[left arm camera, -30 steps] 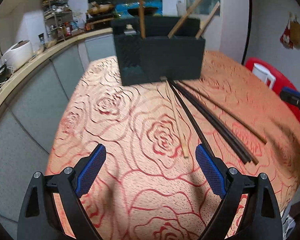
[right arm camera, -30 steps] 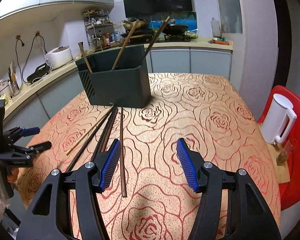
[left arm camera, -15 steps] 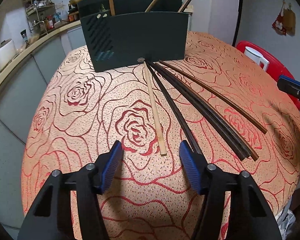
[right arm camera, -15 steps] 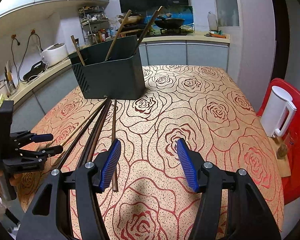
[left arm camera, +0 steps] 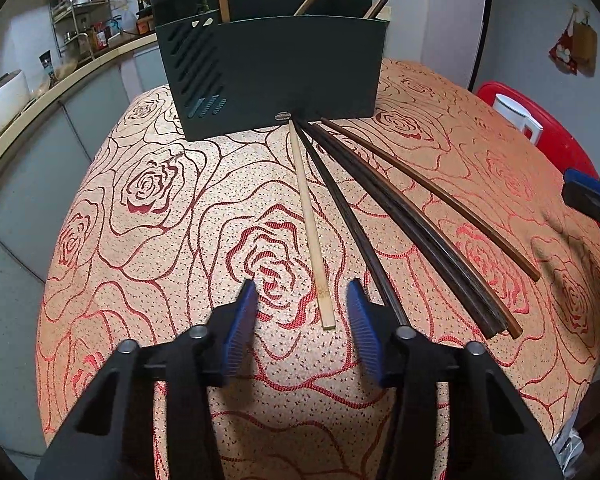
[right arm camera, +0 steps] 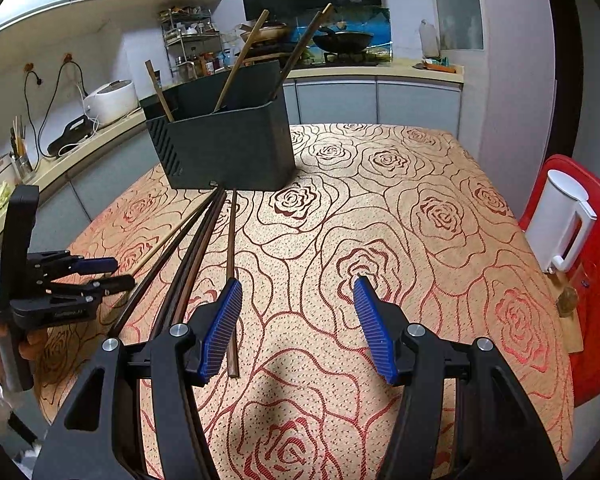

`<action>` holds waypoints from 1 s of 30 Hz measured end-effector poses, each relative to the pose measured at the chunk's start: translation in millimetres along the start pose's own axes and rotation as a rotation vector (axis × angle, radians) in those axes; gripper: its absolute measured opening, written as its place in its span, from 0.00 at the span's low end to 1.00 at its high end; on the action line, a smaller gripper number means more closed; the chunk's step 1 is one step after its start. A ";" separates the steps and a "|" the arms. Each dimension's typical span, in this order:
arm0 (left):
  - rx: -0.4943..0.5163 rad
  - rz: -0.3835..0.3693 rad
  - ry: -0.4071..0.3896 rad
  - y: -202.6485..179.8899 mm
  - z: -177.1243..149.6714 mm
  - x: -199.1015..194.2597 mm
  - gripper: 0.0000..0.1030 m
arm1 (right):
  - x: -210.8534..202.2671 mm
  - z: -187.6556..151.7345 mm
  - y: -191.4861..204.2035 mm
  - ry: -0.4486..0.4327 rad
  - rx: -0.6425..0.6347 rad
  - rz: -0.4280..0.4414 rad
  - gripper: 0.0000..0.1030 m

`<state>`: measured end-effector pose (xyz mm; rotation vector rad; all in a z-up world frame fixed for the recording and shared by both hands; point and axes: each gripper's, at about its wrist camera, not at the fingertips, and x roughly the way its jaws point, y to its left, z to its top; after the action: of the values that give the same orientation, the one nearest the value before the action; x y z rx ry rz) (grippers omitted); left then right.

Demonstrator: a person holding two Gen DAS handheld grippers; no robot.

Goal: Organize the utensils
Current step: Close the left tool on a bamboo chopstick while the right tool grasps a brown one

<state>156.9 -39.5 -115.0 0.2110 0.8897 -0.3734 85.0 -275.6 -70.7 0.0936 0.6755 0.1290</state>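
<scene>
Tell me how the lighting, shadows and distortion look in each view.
Left wrist view: fisheye bends the dark chopsticks; the gripper's shadow darkens the rose-patterned tablecloth near the bottom edge. Right wrist view: ceiling-light glare at the top; curved counter; sharp focus.

Tablecloth (left arm camera: 148, 240): woven cloth, textured rose pattern. Utensil holder (left arm camera: 276, 68): matt dark plastic. Pale chopstick (left arm camera: 310, 220): bare wood. Dark chopsticks (left arm camera: 416, 228): glossy, smooth. Gripper pads (right arm camera: 222, 332): ribbed blue, apparently rubber.

One dark utensil holder (left arm camera: 272, 68) holds three chopsticks (right arm camera: 240, 60); five chopsticks (left arm camera: 312, 224) lie on the tablecloth: one pale, four dark.
</scene>
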 end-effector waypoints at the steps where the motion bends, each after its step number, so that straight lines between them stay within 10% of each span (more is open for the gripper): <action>1: 0.001 0.000 -0.001 0.1 0.2 -0.2 0.34 | 0.9 -0.9 1.0 0.004 -0.004 0.001 0.55; 6: 0.004 -0.008 -0.006 1.8 -3.6 -4.3 0.07 | 3.1 -4.2 5.0 0.019 -0.015 0.009 0.55; 16: -0.041 -0.012 -0.006 10.9 -22.8 -19.7 0.07 | 6.4 -12.9 18.8 0.050 -0.065 0.029 0.54; 30: -0.063 0.001 -0.032 17.4 -36.2 -28.6 0.07 | 31.0 -33.2 44.3 0.149 -0.183 0.035 0.29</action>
<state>121.7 -5.0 -114.2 0.1474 0.8684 -0.3467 84.2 -225.8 -109.9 -0.0807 0.8079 0.2327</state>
